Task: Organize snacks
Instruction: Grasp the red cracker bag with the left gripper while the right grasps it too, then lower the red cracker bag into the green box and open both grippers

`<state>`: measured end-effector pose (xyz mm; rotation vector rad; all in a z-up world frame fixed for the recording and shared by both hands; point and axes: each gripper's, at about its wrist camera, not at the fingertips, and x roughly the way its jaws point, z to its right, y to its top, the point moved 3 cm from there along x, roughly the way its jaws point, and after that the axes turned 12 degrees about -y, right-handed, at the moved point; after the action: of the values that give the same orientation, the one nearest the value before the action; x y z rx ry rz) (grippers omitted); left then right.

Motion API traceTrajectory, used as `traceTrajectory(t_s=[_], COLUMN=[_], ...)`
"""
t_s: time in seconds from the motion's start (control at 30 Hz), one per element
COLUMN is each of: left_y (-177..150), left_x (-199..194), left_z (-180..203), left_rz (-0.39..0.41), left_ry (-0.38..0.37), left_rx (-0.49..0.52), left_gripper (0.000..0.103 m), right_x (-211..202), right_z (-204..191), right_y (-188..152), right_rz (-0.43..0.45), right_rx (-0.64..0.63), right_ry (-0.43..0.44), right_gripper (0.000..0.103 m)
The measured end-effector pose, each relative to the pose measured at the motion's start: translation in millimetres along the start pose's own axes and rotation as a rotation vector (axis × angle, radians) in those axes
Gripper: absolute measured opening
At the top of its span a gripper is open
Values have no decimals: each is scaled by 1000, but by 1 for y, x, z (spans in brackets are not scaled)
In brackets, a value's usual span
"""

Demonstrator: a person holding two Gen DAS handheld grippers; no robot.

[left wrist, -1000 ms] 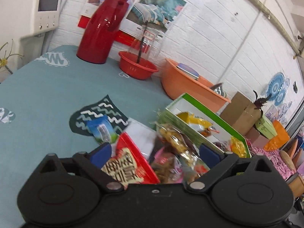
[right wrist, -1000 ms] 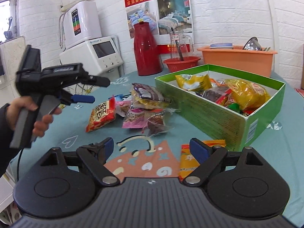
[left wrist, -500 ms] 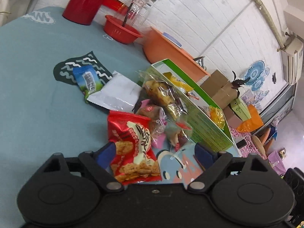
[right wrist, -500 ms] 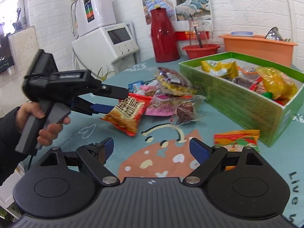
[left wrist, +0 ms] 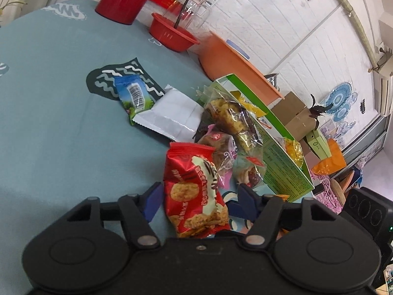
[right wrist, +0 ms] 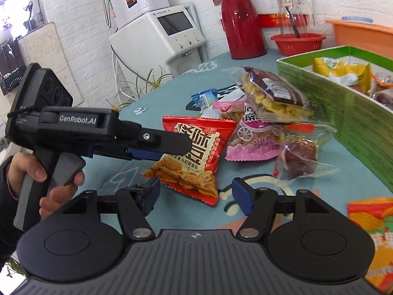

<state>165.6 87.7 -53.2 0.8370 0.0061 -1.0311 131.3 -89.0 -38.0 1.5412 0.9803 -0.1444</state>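
A red snack bag point(left wrist: 194, 191) lies between the open fingers of my left gripper point(left wrist: 196, 196), which reaches it from the left in the right wrist view point(right wrist: 172, 147); the bag point(right wrist: 194, 152) lies there on the table. Whether the fingers touch it I cannot tell. My right gripper point(right wrist: 196, 191) is open and empty just in front of the bag. Beyond lie a pink packet point(right wrist: 253, 137), clear-wrapped snacks point(right wrist: 272, 95) and a blue packet point(right wrist: 203, 97). The green box point(right wrist: 343, 98) at right holds several snacks.
A white packet point(left wrist: 172, 115) lies by the blue one. An orange packet point(right wrist: 371, 223) lies at the near right. A red jug point(right wrist: 239, 22), red bowl point(right wrist: 299, 43) and orange tub point(right wrist: 363, 34) stand at the back. A white appliance point(right wrist: 162, 36) stands off the table's left.
My left gripper has narrowed around the red bag while staying open. My right gripper has moved closer to the bag and the left gripper.
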Motion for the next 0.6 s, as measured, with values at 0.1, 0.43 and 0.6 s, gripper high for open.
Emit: traceTrajectory(t_s=[0.1,0.43,0.6], left_y=[-2,3,28], left_x=[3,-9,9], left_z=[-1,48,92], left_rz=[-4,53,69], left_ry=[14,-33,-105], left_rx=[10,88,183], left_gripper=[18,10,10], right_x=[9,-32,-67], right_z=[-4,-19,-2], right_y=[2,2,24], right_rz=[6,131,256], right_rx=[12,-51,-45], right_ry=[15,-43,-108], right_gripper=[99,67,67])
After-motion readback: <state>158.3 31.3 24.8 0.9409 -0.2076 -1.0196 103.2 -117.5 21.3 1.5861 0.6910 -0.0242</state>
